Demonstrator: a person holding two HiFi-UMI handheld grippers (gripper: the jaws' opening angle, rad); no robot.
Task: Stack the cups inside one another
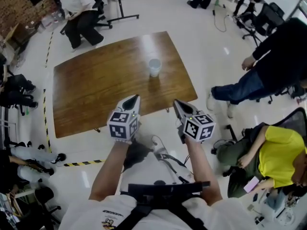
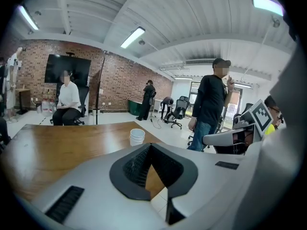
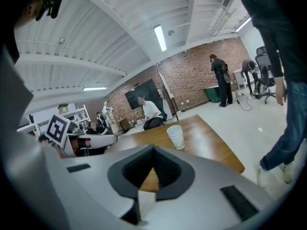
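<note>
**A:** One stack of white cups point(image 1: 154, 66) is standing upright on the wooden table point(image 1: 96, 90), toward its far right side, with nothing touching it.

**B:** And the grippers?

**A:** Both are hovering side by side at the table's near edge, well apart from the cups. The left gripper point(image 1: 134, 99) is showing its jaws pressed together, empty. The right gripper point(image 1: 176, 103) is matching it, tips meeting on nothing.

**B:** A seated person point(image 1: 79, 8) is sitting beyond the far edge.

White short-sleeved shirt point(image 1: 96, 218) under black harness straps point(image 1: 163, 190), grey left gripper point(image 1: 136, 97) and right gripper point(image 1: 176, 102) each bearing a black-and-white marker cube point(image 1: 123, 125).
</note>
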